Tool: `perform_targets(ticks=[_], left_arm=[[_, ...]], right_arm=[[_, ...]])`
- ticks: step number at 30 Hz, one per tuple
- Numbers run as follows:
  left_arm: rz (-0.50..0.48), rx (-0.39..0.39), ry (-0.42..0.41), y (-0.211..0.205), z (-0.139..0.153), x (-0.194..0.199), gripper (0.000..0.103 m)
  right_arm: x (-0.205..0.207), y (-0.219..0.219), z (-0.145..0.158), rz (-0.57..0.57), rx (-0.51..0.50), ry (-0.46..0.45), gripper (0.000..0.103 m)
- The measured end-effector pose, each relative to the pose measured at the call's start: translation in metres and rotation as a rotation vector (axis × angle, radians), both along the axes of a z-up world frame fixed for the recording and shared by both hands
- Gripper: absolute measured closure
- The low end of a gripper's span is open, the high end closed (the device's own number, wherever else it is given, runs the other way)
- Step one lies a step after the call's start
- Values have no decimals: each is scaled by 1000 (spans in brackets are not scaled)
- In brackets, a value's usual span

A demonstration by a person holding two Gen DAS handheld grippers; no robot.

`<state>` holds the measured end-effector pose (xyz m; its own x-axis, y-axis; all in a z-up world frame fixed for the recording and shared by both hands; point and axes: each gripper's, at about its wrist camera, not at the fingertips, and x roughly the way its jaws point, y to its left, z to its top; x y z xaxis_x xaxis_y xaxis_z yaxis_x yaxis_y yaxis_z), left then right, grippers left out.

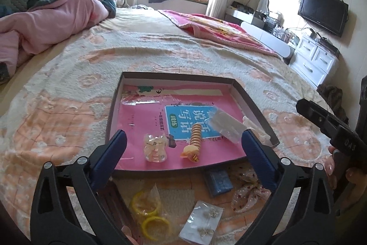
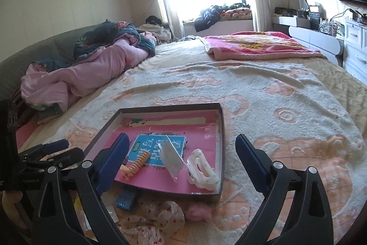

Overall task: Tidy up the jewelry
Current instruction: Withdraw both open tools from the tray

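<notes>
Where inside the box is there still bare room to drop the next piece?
Free: the left side of the box, from its left wall to the blue label, and the far strip behind it. Crowded: the near edge, with the clear bag, orange spiral tie, plastic sleeve and white claw clip at the right wall.

A pink booklet (image 1: 146,121) lies flat in the shallow box (image 1: 250,98), and its blue title panel (image 1: 190,121) carries large white Chinese characters, upside down from the left wrist view: they read 说话写话. Beside them a green oval badge (image 1: 173,122) holds 训练. A line of small dark characters runs along the panel's edge, too fine to make out. On the black body of the other handheld device (image 1: 348,144), pale raised letters look like "OAS", though they sit inverted and the reading is unsure. In the right wrist view the same blue panel (image 2: 158,148) shows only part of its characters.
</notes>
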<state>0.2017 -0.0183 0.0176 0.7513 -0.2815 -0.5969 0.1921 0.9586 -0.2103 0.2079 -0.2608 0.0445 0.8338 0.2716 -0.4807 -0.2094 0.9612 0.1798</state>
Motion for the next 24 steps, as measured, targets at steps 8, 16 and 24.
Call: perform_targets(ticks=[8, 16, 24], left_arm=[[38, -19, -28, 15, 7, -19, 11], [69, -19, -22, 30, 4, -33, 11], [94, -6, -7, 43, -2, -46, 11]], right_arm=[[-21, 3, 3, 15, -4, -13, 12], [-39, 15, -3, 43, -20, -6, 12], [-52, 25, -13, 64, -48, 11, 12]])
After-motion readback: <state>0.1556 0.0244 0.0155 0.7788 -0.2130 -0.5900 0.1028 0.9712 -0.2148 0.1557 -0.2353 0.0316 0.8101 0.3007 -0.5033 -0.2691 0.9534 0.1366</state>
